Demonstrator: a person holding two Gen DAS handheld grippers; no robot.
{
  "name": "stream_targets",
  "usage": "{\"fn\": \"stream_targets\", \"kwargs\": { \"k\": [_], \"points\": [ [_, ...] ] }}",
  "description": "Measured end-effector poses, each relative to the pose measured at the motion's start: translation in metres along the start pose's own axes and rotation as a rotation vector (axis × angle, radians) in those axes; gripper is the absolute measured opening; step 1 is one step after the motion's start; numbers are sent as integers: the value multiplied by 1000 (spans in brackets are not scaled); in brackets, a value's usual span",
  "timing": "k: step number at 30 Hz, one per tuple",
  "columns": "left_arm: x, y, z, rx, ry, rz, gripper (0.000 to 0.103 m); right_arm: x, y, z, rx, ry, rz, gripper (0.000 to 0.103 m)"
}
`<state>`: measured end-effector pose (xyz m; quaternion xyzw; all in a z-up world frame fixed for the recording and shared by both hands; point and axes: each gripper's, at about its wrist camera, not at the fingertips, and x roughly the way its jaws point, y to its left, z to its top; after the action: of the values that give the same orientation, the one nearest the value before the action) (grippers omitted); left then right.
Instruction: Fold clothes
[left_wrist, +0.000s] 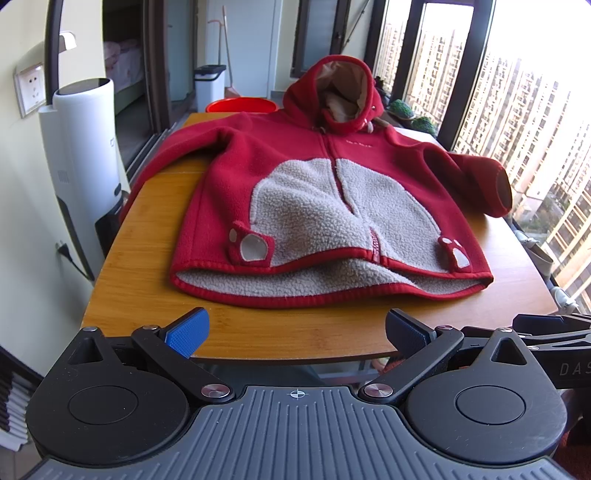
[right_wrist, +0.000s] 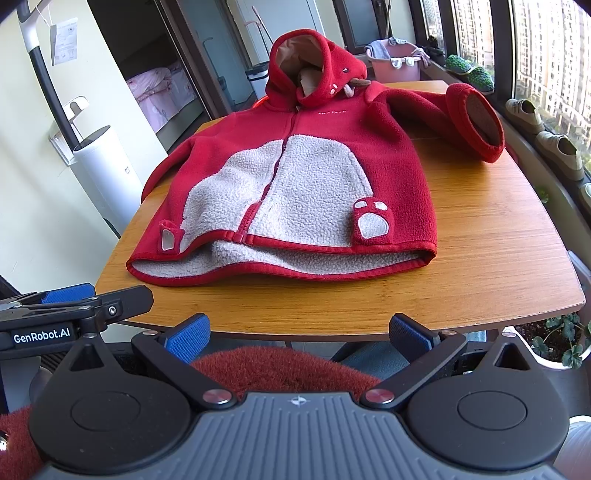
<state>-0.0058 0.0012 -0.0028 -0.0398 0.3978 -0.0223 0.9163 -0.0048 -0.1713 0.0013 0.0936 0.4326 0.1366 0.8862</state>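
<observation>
Basically pre-fold: jacket (left_wrist: 325, 206) lay flat, face up, mid-frame on the table (left_wrist: 147, 295), sleeves spread. Left hand-held gripper (left_wrist: 295, 332) and right hand-held gripper (right_wrist: 297, 334) both hung wide, empty, at the near edge. Likely next: grab a sleeve, fold inward.

1. I am standing at the near edge of a wooden table (left_wrist: 147, 288) whose warm grain is catching daylight.
2. Tall dark-framed windows (left_wrist: 480, 74) are running along the table's right edge, showing sunlit apartment towers (left_wrist: 535, 110).
3. A pale yellow wall (left_wrist: 22, 184) is rising by the left edge, carrying a socket (left_wrist: 31, 88), with a white cylindrical appliance (left_wrist: 85, 147) standing beside it.
4. Beyond the far edge, a white bin (left_wrist: 209, 86) and a red basin (left_wrist: 242, 105) are sitting on the floor.
5. Shoes (right_wrist: 557, 149) are lining the sill.
</observation>
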Motion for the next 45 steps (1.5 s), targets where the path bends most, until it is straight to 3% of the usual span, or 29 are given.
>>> {"fn": "stream_targets", "kwargs": {
  "k": [45],
  "points": [
    [-1,0,-3,-4,0,-6,103,2,-1,-2,5,10,9,103]
  ]
}}
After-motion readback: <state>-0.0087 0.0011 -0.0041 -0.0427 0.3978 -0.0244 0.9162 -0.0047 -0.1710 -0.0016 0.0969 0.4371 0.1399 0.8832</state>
